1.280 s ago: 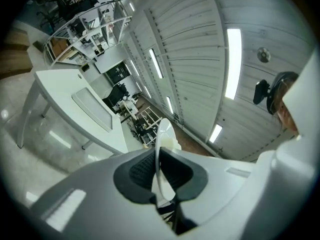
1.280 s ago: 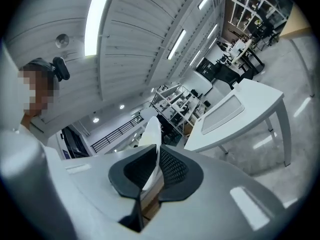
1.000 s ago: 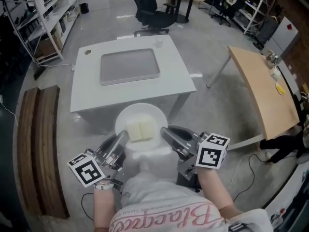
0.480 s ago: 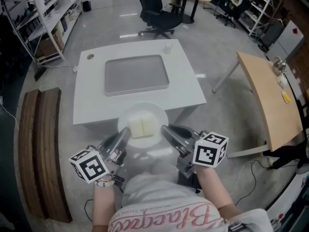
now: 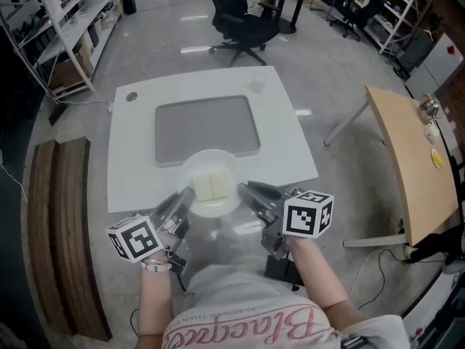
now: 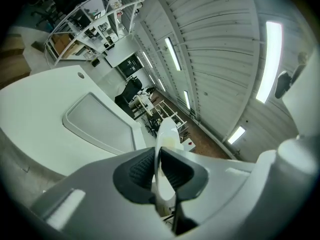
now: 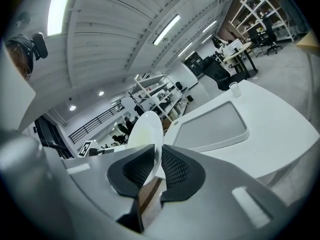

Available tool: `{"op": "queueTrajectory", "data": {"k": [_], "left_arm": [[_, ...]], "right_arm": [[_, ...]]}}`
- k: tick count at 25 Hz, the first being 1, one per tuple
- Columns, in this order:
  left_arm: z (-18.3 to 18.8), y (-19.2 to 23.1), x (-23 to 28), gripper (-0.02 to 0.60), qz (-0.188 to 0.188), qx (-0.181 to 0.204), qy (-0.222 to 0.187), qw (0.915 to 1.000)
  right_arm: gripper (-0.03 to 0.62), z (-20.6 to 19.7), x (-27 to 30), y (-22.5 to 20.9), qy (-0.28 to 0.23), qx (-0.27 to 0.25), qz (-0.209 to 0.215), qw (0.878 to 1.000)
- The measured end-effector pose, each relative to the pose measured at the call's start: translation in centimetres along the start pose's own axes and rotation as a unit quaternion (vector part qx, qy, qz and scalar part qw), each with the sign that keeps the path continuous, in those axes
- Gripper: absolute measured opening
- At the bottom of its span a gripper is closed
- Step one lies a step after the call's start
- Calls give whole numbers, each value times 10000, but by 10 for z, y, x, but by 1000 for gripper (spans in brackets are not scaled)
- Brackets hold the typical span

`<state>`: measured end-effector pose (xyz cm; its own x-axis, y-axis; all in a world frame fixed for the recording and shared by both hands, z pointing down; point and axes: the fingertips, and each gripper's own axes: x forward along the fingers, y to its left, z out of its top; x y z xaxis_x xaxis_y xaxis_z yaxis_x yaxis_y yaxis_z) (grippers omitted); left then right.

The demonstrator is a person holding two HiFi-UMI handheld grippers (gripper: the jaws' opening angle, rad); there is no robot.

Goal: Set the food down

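Both left gripper [image 5: 184,197] and right gripper [image 5: 245,190] clamped on white plate [image 5: 196,161] rim, food [image 5: 211,186] on it, over table [image 5: 132,145]

Left gripper [image 5: 187,195] and right gripper [image 5: 245,189] level before the torso, jaws tight on opposite plate [image 5: 218,160] edges

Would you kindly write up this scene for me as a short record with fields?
Held item: white plate
Food: two pale slices side by side on the plate
Left hand-held gripper: shut on the plate's left rim
Right hand-held gripper: shut on the plate's right rim
Position: over the white table at its near edge, by the grey tray
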<state>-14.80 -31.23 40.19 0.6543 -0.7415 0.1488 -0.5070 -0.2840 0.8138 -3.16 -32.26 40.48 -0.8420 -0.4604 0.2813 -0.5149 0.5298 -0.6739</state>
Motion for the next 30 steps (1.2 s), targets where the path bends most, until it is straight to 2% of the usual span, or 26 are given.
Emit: {"op": "queueTrajectory", "data": {"k": [5,10,15,20,30], "left_arm": [[26,30,35,25,211,-61,64,9997],[41,71,77,26,416,-296,178,9985],[48,123,110,31,891,-463,420,9941],[45,171,134,44,1477,-628,698,9846],[31,227,152,64,2180,-926,1387,9616]], "right_arm": [[46,24,34,-35,219,208,-13,9995],[48,41,71,-84,580,429,-119,9973],[52,42,114,-134,1089,629,-325,9915],[60,32,147,-175,1566,691,-605,9834],[67,10,171,-214,2309,817,-1016,9642]]}}
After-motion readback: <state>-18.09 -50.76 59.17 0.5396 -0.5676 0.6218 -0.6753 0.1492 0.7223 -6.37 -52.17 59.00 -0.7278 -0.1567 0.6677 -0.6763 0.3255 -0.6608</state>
